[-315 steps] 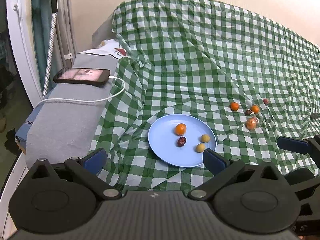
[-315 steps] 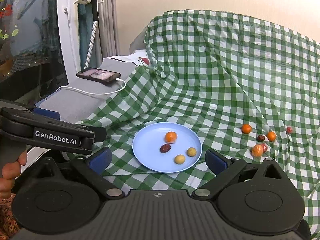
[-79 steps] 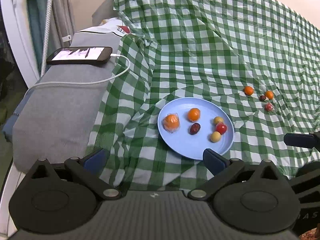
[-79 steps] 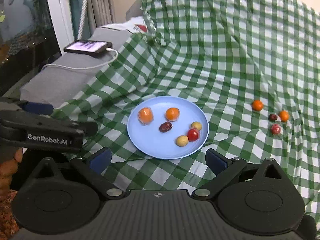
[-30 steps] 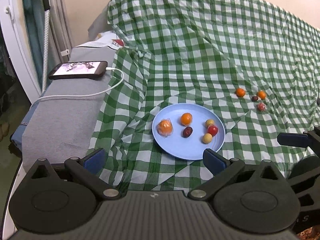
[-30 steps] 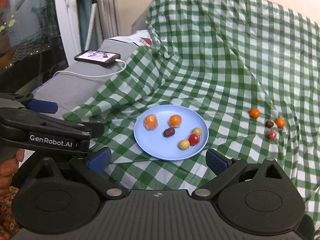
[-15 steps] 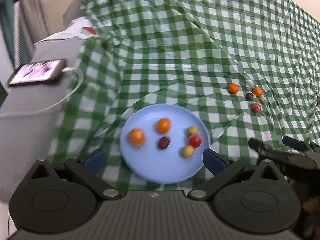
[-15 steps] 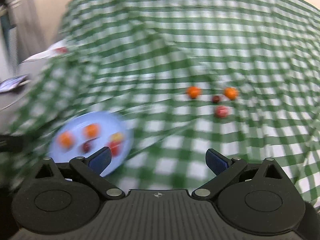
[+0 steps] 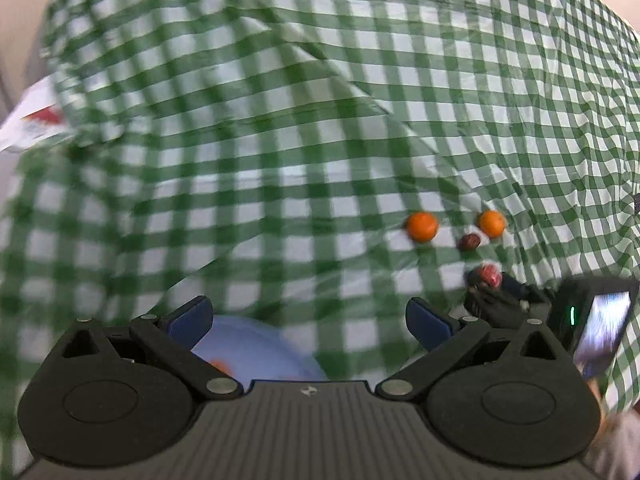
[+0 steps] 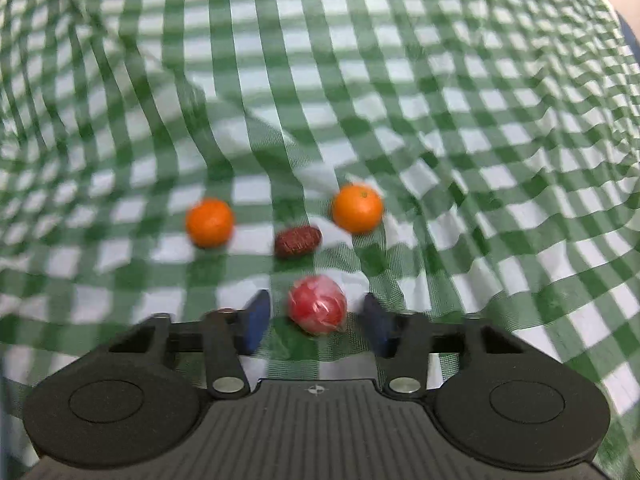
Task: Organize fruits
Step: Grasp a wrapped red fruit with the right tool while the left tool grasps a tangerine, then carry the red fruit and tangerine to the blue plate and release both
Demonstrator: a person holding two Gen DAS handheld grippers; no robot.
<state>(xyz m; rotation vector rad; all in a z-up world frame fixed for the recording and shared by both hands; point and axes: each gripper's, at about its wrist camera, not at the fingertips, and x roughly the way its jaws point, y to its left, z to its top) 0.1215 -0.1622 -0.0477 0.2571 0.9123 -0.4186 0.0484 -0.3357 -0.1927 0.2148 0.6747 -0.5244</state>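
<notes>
The wrapped red fruit [image 10: 317,310] lies on the checked cloth [image 10: 440,120] between my right gripper [image 10: 316,326] pads, which are closing but not yet touching it. Just beyond it wait a dark date [image 10: 298,242] and two oranges; three left to move. My left gripper [image 9: 308,320] stands spread, empty, over the blue plate [image 9: 264,356]

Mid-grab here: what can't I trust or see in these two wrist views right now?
- Blue plate, left wrist view: mostly hidden behind the left claw body; its fruit can't be counted.
- Right claw, right wrist view: closing around the wrapped red fruit; motion blur hides whether the pads touch it.
- Dark fruit: too blurred to identify.
</notes>
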